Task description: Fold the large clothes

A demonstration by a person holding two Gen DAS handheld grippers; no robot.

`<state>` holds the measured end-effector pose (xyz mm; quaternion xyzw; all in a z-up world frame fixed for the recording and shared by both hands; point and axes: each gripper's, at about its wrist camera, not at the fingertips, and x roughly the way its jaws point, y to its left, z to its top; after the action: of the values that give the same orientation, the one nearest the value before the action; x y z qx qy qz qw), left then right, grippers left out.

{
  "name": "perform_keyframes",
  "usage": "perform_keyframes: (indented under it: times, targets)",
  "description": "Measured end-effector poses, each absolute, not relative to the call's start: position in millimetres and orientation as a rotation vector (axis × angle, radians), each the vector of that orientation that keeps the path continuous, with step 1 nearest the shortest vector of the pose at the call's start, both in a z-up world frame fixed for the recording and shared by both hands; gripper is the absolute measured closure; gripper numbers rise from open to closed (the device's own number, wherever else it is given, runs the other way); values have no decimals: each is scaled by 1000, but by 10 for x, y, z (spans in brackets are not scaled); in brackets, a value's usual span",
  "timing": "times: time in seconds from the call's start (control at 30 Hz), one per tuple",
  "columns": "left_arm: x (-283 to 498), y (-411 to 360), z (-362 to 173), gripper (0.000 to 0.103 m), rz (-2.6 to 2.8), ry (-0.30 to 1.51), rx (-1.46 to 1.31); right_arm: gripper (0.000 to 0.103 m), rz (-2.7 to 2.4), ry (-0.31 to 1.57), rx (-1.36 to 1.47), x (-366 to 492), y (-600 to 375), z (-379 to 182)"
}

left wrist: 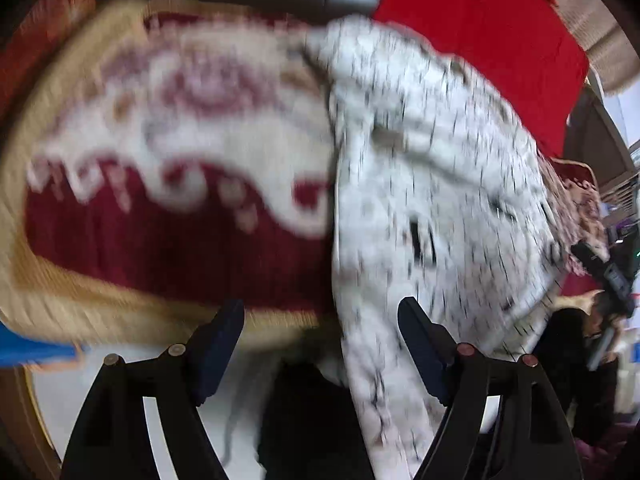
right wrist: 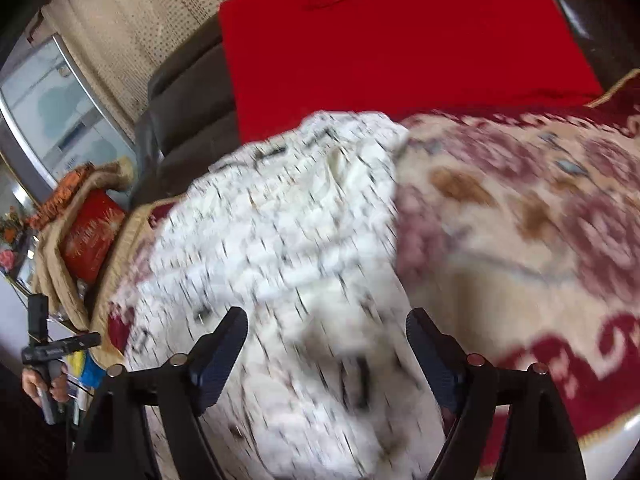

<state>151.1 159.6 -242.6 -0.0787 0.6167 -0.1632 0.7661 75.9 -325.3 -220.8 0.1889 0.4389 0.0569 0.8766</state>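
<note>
Both wrist views close above garment [left wrist: 432, 184]

1. Dark brown sofa [right wrist: 180, 120] carries everything; padded back and arm visible
2. Maroon-and-cream patterned blanket [left wrist: 180, 152] with gold border spread over seat
3. Plain red cloth [right wrist: 392, 40] draped on backrest
4. White, black-flecked garment [right wrist: 288, 240] lies bunched on the patterned blanket, one end hanging off the front edge

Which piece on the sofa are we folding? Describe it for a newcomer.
Find the dark sofa with a red cloth over its back. On the seat lies a maroon-and-cream patterned blanket; the garment lies on it. It alone is white with small black flecks.
</note>
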Motion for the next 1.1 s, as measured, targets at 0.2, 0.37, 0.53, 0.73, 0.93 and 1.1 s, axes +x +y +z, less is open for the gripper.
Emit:
perform_keyframes:
  times: [0.2,0.37,0.53,0.73,0.93,1.1]
  targets:
    - [1534,1423,-2879,23,-501,1543,-223,18,6,1100,348,379,-3291,-2599]
    - [1569,1173,-3185,23,-582,1677,-146,18,-59,1224,375,296,-3413,-2918]
    - [1522,945,-3240,25,-685,1707,-157,9,-79,1251,335,325,-3325,-3175]
    - [1354,724,-3311,66,-706,1705,-115,16,-146,1213,150,237,-3081,-3196]
    - [1246,609,-3303,79,-672,1681,-50,78,-93,1308,94,165,-2889,-3206]
    - [1216,487,-3422,60,-617,1728,-1,76,-94,1414,257,155,-3007,-3388]
